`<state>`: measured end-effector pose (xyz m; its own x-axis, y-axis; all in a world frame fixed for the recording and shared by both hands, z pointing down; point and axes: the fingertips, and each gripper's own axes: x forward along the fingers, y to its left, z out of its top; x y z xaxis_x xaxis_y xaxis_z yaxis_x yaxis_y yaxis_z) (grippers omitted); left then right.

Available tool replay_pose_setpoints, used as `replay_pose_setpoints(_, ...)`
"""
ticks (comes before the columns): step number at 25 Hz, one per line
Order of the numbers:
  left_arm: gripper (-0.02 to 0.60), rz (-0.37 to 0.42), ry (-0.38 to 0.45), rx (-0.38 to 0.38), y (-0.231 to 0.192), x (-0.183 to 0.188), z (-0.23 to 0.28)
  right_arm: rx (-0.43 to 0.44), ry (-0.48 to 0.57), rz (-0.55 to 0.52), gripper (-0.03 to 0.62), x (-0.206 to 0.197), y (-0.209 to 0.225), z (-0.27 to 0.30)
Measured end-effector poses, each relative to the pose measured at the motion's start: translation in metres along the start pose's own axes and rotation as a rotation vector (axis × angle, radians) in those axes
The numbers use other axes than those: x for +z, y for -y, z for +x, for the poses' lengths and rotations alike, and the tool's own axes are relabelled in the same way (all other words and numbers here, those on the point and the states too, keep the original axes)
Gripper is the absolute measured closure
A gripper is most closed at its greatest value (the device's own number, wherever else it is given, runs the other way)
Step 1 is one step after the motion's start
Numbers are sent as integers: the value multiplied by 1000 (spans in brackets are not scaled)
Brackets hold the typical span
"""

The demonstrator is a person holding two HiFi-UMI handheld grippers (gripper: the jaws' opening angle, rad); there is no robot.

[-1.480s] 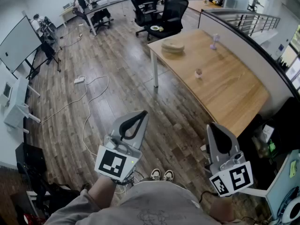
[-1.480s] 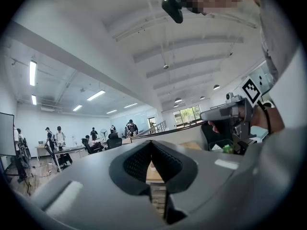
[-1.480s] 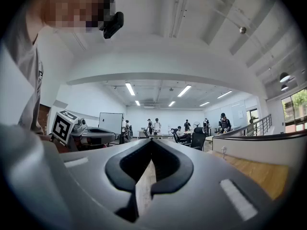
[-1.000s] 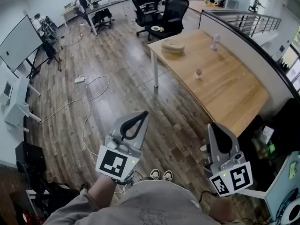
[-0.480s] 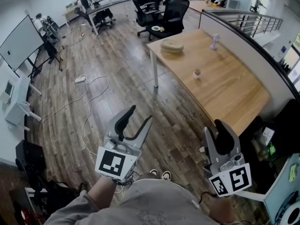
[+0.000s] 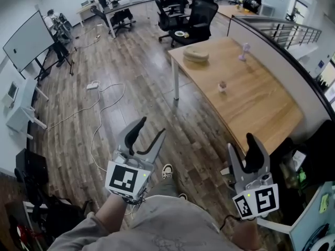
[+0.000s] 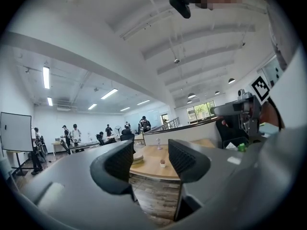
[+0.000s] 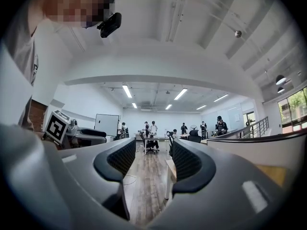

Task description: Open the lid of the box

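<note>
- The left gripper (image 6: 151, 128) is held level over the wood floor, above the person's shoe (image 6: 167, 170). Its jaws have just been opening and stand apart with nothing between them.
- The right gripper (image 6: 242, 143) is just off the near left edge of the wooden table (image 6: 264, 109). Its jaws have also just been opening, and they now gape wide and empty.
- A white cable (image 6: 98, 120) loops across the floor towards a power strip (image 6: 93, 86).
- A small potted thing (image 6: 223, 86) stands near the middle of the table.
- The round tan box (image 6: 196, 54) lies by the table's far left corner, well apart from both grippers. From here its lid cannot be made out.
- A small pink stand (image 6: 244, 49) is at the far end by the right edge.
- Black office chairs (image 6: 201, 13) stand beyond that end.
- Further off, a whiteboard (image 6: 29, 34) stands on the left, and people sit at desks.
</note>
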<state>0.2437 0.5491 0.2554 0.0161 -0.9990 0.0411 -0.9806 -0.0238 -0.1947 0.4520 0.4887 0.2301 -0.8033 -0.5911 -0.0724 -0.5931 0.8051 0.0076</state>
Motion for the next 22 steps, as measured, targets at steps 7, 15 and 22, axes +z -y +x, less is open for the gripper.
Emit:
replay_pose_setpoints(7, 348, 46, -15, 21, -31, -28, 31, -6, -12, -8, 372, -11, 14, 32)
replay_pose_setpoints(15, 324, 31, -38, 18, -86, -55, 96, 2, -46, -15, 372, -29, 32, 114)
replay_pose_setpoints(22, 321, 12, -69, 2, -161, -73, 170, 16, -100, -11, 372, -41, 46, 225)
